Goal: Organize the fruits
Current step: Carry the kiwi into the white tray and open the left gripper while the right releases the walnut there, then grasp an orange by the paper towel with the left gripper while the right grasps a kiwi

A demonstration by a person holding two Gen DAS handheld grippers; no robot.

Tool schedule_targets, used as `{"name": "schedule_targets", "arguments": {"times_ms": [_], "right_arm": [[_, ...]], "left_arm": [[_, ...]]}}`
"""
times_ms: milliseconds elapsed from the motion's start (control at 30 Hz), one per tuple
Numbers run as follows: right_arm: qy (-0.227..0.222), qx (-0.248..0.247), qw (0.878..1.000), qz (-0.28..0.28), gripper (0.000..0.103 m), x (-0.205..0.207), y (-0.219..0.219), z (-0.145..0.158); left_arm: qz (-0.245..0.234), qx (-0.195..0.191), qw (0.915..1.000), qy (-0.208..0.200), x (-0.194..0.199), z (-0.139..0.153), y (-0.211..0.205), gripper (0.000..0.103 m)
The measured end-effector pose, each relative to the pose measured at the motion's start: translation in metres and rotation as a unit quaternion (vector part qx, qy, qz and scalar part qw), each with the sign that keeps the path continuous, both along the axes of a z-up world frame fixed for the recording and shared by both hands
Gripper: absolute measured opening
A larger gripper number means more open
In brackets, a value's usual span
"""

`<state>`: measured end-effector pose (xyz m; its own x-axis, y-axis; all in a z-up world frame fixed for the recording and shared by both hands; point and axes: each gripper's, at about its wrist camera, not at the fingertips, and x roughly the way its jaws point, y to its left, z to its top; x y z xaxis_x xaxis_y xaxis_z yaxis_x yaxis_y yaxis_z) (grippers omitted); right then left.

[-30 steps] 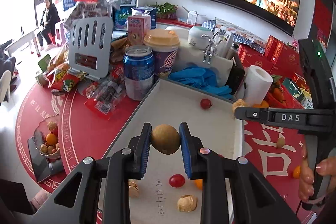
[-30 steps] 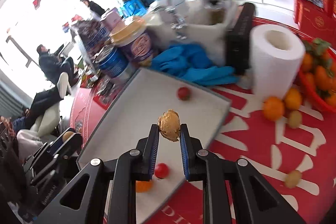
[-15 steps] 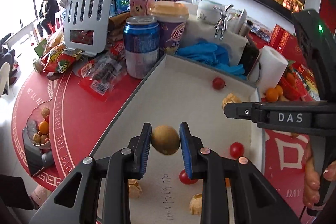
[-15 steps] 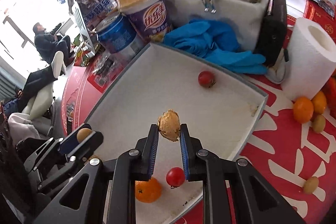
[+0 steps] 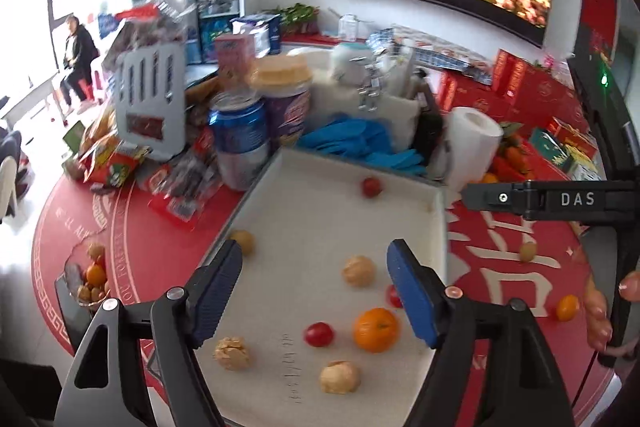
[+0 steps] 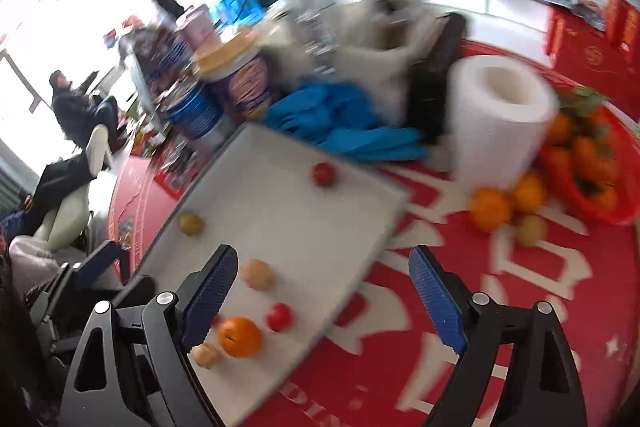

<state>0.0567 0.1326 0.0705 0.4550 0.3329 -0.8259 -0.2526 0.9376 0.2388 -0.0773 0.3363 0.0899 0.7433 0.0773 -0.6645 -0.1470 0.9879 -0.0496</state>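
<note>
A white tray (image 5: 304,219) holds several fruits: a brown round fruit (image 5: 243,241) by its left wall, a walnut (image 5: 359,270) mid-tray, an orange (image 5: 376,329), cherry tomatoes (image 5: 318,334) and two more walnuts (image 5: 232,347). My left gripper (image 5: 316,291) is open and empty above the tray's near half. My right gripper (image 6: 324,301) is open and empty over the tray's right edge; in its view the tray (image 6: 280,211), the brown fruit (image 6: 191,223), the walnut (image 6: 258,274) and the orange (image 6: 239,337) show.
Loose oranges (image 6: 490,209) and small olive fruits (image 6: 530,229) lie on the red cloth right of the tray, by a red fruit basket (image 6: 588,167). A paper roll (image 6: 500,119), blue gloves (image 5: 352,141), a can (image 5: 239,143) and cups crowd the tray's far side.
Both grippers have opened. The brown fruit left my left gripper and lies by the tray's left wall; the walnut left my right gripper and lies mid-tray. Both grippers have pulled back.
</note>
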Motion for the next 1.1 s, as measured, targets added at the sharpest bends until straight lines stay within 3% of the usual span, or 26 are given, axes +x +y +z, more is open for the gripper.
{"name": "schedule_targets", "arguments": {"times_ms": [333, 633, 700, 767, 833, 900, 1033, 1100], "right_arm": [[0.034, -0.037, 0.994, -0.102, 0.089, -0.025, -0.108, -0.028], [0.028, -0.084, 0.992, -0.088, 0.088, -0.031, -0.12, -0.059], [0.027, -0.095, 0.992, -0.082, 0.075, -0.031, -0.116, -0.066], [0.014, -0.118, 0.99, -0.079, 0.046, -0.034, -0.112, -0.07], [-0.002, -0.138, 0.988, -0.076, 0.028, -0.039, -0.109, -0.073], [-0.006, -0.115, 0.99, -0.079, 0.028, -0.043, -0.116, -0.075], [-0.014, -0.016, 0.994, -0.111, 0.028, -0.057, -0.157, -0.074], [-0.026, 0.013, 0.991, -0.13, 0.028, -0.068, -0.177, -0.071]], "left_arm": [[-0.067, 0.007, 0.9975, 0.023, 0.014, 0.002, -0.069, 0.079], [-0.084, 0.026, 0.9955, 0.034, 0.025, 0.007, -0.108, 0.079], [-0.085, 0.027, 0.9954, 0.035, 0.029, 0.009, -0.112, 0.079], [-0.087, 0.026, 0.9953, 0.034, 0.036, 0.013, -0.118, 0.079], [-0.095, 0.025, 0.9946, 0.034, 0.044, 0.014, -0.126, 0.079], [-0.103, 0.031, 0.9936, 0.034, 0.055, 0.011, -0.138, 0.079], [-0.105, 0.061, 0.9916, 0.044, 0.087, -0.006, -0.164, 0.079], [-0.102, 0.049, 0.992, 0.055, 0.108, -0.02, -0.172, 0.079]]}}
